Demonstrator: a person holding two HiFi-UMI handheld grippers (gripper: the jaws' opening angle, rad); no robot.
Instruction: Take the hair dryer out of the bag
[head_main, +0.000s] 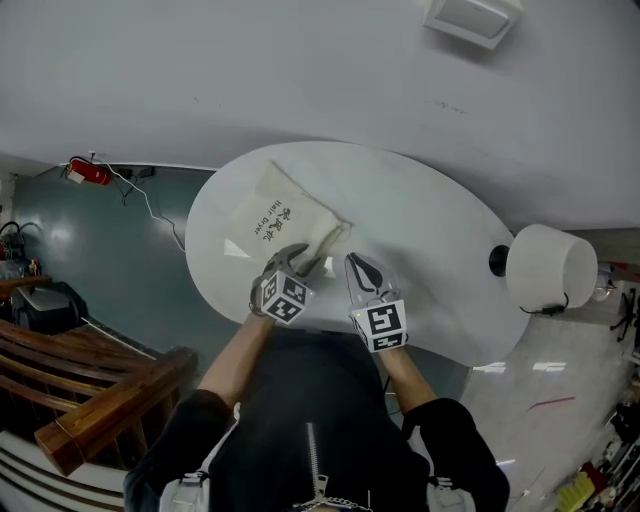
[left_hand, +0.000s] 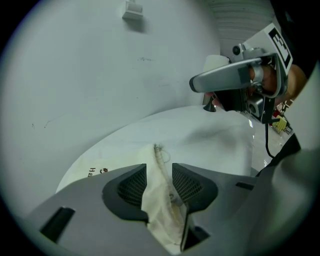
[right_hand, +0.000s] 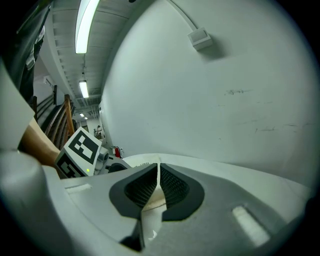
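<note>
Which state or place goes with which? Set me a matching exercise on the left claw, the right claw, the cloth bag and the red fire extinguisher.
Things:
1. left claw
2. right claw
3. cloth bag
4. red fire extinguisher

States or places:
A. off the white table, at the head view's left
B. jaws apart, bag cloth loose between them
C. lying on the white table
D. jaws pinched shut on bag cloth

Pairs: 1-B, 2-D, 3-C, 4-A

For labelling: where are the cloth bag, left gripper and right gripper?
cloth bag (head_main: 270, 215): head view, printed face.
left gripper (left_hand: 159, 169): left gripper view, between fingertips.
right gripper (right_hand: 158, 167): right gripper view, between fingertips.
</note>
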